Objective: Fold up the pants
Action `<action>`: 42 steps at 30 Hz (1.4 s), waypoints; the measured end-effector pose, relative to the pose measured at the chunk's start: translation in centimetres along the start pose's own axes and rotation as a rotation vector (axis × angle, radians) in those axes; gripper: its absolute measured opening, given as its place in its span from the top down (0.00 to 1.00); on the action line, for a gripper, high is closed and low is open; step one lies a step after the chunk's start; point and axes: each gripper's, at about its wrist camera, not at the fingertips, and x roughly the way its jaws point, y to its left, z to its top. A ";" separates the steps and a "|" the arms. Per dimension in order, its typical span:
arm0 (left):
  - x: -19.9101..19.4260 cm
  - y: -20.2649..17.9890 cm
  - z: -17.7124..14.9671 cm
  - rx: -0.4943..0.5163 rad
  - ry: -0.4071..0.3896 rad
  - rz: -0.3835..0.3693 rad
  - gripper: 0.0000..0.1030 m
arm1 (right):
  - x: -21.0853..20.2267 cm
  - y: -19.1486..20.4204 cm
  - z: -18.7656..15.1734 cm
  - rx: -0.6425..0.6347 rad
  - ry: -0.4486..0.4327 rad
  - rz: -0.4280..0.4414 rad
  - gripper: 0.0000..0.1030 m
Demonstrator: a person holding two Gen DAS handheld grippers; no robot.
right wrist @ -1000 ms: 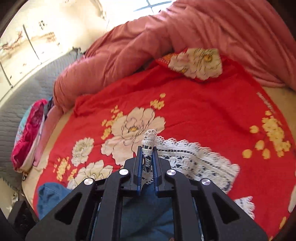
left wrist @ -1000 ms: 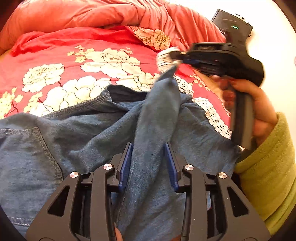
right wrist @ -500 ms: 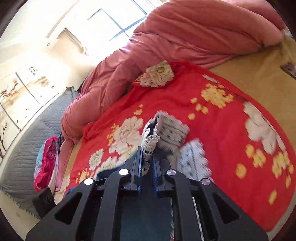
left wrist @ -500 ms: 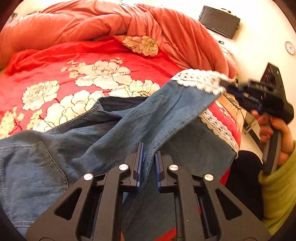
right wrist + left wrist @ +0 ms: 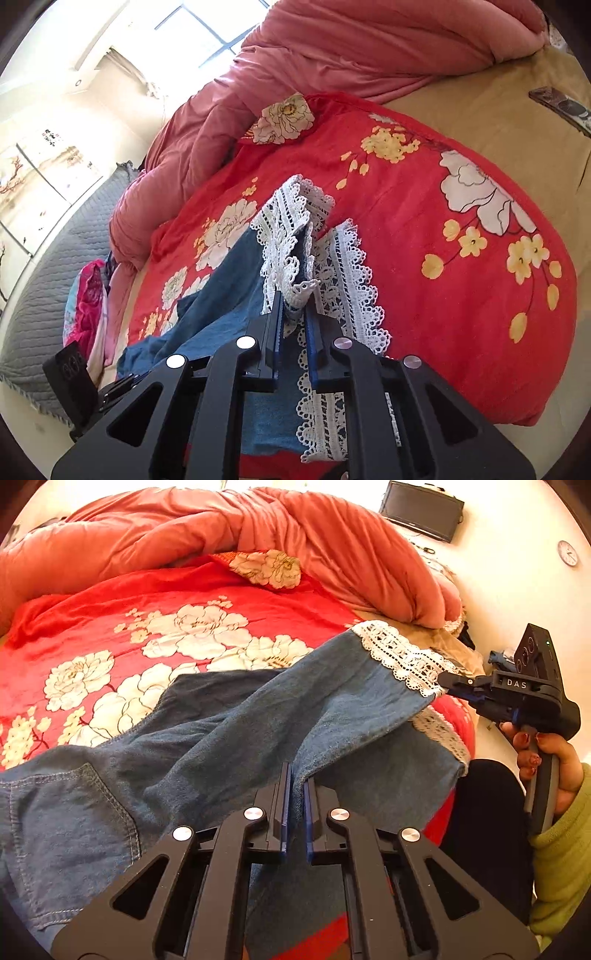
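Observation:
Blue denim pants with white lace hems lie on a red floral bedspread. My left gripper is shut on the edge of the upper pant leg, midway along it. My right gripper is shut on the lace hem of that same leg; it also shows in the left wrist view, holding the hem up off the bed at the right. The lower leg lies flat underneath, its lace hem on the bedspread.
A bunched pink duvet fills the far side of the bed. A tan sheet is bare at the right, with a dark flat object on it. A grey quilt and pink clothes lie left. The bed edge is near my right hand.
My left gripper closed on the upper pant leg. My right gripper pulled the lace hem out to the right, stretching the leg taut and lifted above the lower leg.

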 end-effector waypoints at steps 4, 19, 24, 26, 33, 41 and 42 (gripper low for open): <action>-1.7 -1.1 -0.1 0.049 -0.031 -0.021 0.99 | -1.7 0.0 -0.3 -0.008 0.001 0.001 0.91; -3.0 -2.5 -3.3 0.114 0.016 -0.011 0.99 | -4.0 -1.0 -4.5 0.009 0.136 -0.051 0.91; -2.6 -2.2 -3.8 0.116 0.049 0.010 0.99 | -3.5 -1.4 -5.3 0.013 0.180 -0.077 0.91; -2.6 -2.2 -3.9 0.113 0.056 0.009 0.99 | -3.4 -1.5 -5.4 0.009 0.190 -0.083 0.90; -2.0 -2.7 -4.3 0.148 0.094 0.019 0.99 | -4.7 -2.6 -5.4 0.016 0.186 -0.138 0.67; -0.8 -2.7 -4.6 0.145 0.146 0.036 0.99 | -3.4 -3.5 -3.4 -0.071 0.180 -0.088 0.57; -0.7 -2.6 -4.6 0.145 0.148 0.034 0.99 | -2.6 -3.6 -3.2 -0.088 0.186 -0.087 0.57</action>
